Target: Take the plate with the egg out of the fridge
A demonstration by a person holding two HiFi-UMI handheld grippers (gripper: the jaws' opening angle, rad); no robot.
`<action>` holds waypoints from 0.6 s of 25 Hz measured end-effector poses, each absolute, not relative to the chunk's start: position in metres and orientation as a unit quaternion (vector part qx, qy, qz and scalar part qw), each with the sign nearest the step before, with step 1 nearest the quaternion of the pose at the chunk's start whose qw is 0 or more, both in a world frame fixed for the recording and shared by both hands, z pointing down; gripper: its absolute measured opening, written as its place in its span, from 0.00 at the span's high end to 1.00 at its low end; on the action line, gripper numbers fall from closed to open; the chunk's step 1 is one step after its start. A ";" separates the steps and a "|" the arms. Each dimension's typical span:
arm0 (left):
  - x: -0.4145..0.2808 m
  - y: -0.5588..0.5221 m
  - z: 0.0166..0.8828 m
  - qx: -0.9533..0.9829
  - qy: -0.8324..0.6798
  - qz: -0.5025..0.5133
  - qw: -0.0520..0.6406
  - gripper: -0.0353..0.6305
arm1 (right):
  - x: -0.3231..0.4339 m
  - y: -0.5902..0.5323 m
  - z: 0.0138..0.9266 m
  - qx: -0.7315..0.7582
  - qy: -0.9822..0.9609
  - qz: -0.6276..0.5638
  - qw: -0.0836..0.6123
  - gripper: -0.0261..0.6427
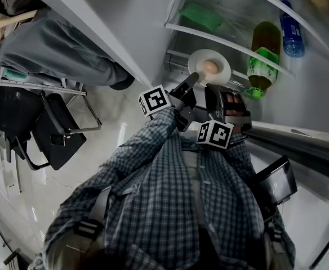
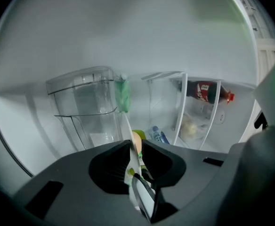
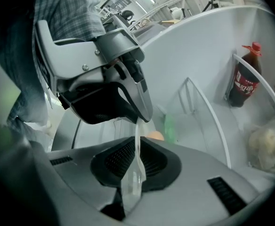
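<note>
1. The left tool (image 1: 191,82) and the right tool (image 1: 214,88) both reach into the open fridge (image 1: 153,32). Each is clamped on the near rim of the white plate (image 1: 223,66).
2. In the left gripper view, the left tool (image 2: 133,149) has its jaws pressed together on the plate (image 2: 127,126), which shows edge-on. The egg (image 2: 137,138) peeks out just past the jaws.
3. In the right gripper view, the right tool (image 3: 136,159) is likewise closed tight on the thin plate (image 3: 137,145) edge. The egg (image 3: 155,136) sits at 1 o'clock of the jaws, and the left tool (image 3: 104,79) crowds in at 11 o'clock.
4. The egg (image 1: 210,67) lies at the plate's middle. The plate is at the fridge opening, level with a shelf (image 1: 221,41), and it seems to be held clear of that shelf, though the angle leaves this uncertain.
5. At 3 o'clock of the plate, a green bottle (image 1: 263,55) stands in the door rack, with a blue bottle (image 1: 291,38) beyond it at 2 o'clock.
6. A green packet (image 1: 201,16) lies on the shelf at 12 o'clock.
7. Deeper inside are a clear drawer (image 2: 85,107), a cola bottle (image 2: 208,92) lying on its side, and a bag (image 2: 191,126) holding something pale.
8. Outside the fridge, a black chair (image 1: 52,134) stands at 9 o'clock, well apart.
</note>
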State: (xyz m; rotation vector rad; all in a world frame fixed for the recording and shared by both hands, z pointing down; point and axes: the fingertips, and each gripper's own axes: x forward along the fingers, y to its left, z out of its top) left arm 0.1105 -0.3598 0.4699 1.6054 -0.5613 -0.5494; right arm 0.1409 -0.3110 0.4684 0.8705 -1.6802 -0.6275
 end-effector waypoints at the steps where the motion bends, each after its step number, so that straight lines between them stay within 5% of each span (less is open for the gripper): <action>1: 0.111 -0.360 0.471 0.696 -0.247 -0.242 0.630 0.82 | 0.141 -0.310 0.468 0.365 -0.708 -0.265 0.543 0.90; 10: 0.110 -0.362 0.478 0.690 -0.267 -0.236 0.630 0.87 | 0.148 -0.304 0.455 0.421 -0.767 -0.157 0.459 0.90; 15: 0.109 -0.363 0.480 0.691 -0.271 -0.231 0.629 0.88 | 0.176 -0.307 0.448 0.521 -0.801 0.060 0.290 0.90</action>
